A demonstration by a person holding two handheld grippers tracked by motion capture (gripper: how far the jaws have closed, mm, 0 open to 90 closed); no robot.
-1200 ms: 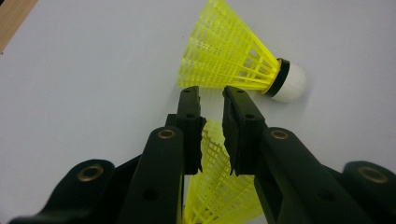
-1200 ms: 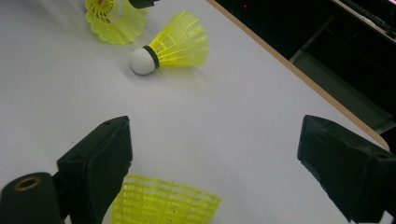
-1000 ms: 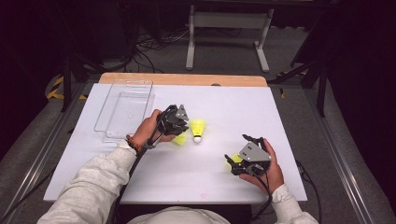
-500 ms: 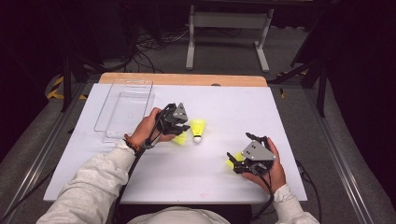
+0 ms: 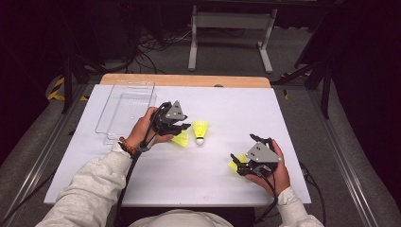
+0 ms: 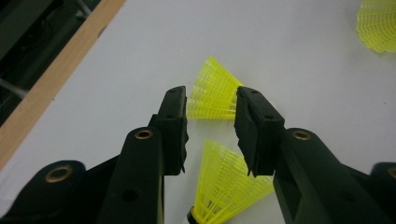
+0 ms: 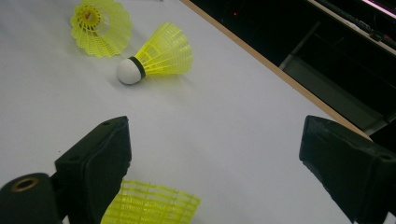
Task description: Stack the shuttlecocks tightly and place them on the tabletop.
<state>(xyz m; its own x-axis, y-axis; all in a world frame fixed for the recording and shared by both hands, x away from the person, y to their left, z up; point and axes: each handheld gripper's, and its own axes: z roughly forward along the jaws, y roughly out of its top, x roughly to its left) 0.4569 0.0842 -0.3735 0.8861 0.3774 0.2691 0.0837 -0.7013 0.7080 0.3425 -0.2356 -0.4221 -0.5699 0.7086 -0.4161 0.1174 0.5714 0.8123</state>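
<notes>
Nearest, at the right gripper (image 5: 238, 164): jaws spread wide, gripping nothing, a yellow mesh shuttlecock (image 7: 149, 205) lying flat on the table (image 5: 189, 184) just beneath. Probably a pick-up in the making: centre the gap over the skirt, come down level, close softly so as not to crush the mesh. Farther on, at the left gripper (image 5: 182, 128): jaws partway apart, just been opening, pads clear of the second shuttlecock (image 5: 181, 139) lying below the gap. Lift straight off without snagging its skirt or nudging the white-corked shuttlecock (image 5: 200, 130) just beside. Farthest, towards the left: a clear tray (image 5: 109, 135), likely the destination.
</notes>
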